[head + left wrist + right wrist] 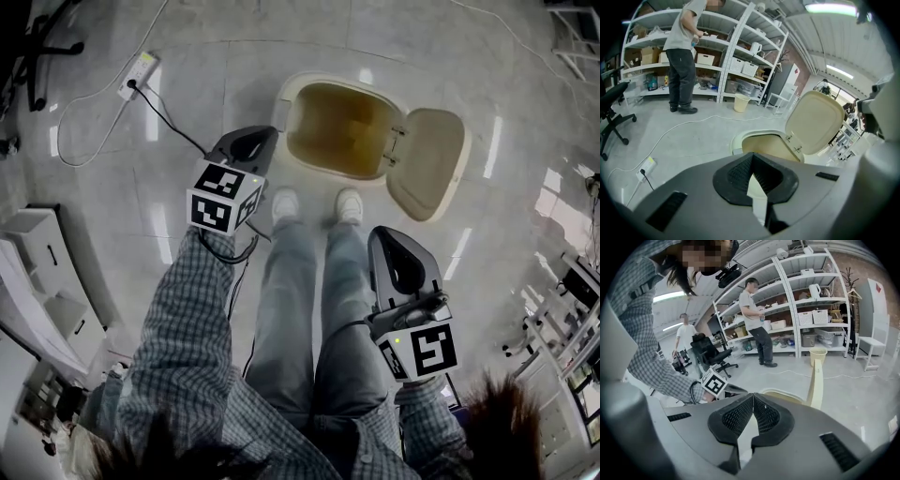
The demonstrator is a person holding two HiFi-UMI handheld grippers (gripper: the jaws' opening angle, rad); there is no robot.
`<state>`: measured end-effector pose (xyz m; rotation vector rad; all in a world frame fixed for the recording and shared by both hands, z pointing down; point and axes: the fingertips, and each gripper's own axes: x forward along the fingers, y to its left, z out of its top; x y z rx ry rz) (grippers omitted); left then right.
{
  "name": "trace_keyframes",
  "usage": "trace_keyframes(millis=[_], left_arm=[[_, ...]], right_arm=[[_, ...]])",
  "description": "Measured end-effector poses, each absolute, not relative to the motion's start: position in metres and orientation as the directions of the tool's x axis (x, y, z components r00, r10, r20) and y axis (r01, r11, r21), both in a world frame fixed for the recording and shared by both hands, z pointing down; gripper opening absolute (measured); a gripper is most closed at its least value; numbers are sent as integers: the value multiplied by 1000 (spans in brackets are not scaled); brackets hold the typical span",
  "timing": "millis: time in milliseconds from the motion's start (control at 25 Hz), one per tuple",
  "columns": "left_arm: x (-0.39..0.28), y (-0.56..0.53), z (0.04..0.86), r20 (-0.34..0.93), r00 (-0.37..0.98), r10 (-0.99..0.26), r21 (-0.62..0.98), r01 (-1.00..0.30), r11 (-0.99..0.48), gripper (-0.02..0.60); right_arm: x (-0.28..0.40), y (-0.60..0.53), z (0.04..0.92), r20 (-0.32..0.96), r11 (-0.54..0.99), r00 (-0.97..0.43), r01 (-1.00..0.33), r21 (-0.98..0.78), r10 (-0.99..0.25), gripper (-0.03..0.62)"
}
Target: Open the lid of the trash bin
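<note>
Jaws together; trash bin [339, 129] ahead, untouched.

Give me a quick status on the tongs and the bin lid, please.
Left tongs shut, empty. Right tongs shut, empty. Lid open, tipped back from trash bin. Nothing blocking.

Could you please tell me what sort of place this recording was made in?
Most likely a lab or workshop storeroom: tall white shelving stacked with boxes, a black office chair, and a power strip lying on a glossy floor.
</note>
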<state>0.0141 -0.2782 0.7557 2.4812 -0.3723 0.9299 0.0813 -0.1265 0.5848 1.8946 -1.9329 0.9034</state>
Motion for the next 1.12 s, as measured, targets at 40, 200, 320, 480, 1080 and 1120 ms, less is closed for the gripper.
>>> trace_keyframes(millis=[40, 200, 320, 480, 1080, 1120], left_arm=[[14, -276, 751, 672, 735, -91, 319, -399, -860, 3], [4, -269, 733, 670, 732, -121, 309, -424, -851, 3], [-3, -265, 716, 671, 728, -142, 297, -439, -848, 5], [-8, -257, 689, 658, 734, -170, 286, -452, -845, 3], [16, -231, 565, 588, 785, -196, 218, -387, -896, 4], [16, -229, 555, 582, 789, -199, 217, -386, -897, 3]], right_arm=[[83, -126, 582, 599, -54, -97, -972, -229, -795, 18], [87, -125, 572, 582, -32, -108, -974, -225, -806, 18], [92, -125, 559, 568, -22, -108, -976, -218, -816, 18], [101, -122, 544, 555, -13, -106, -978, -206, -825, 18], [129, -122, 474, 485, -13, -77, -984, -179, -871, 18], [130, -122, 467, 481, -14, -74, -984, -176, -874, 18]])
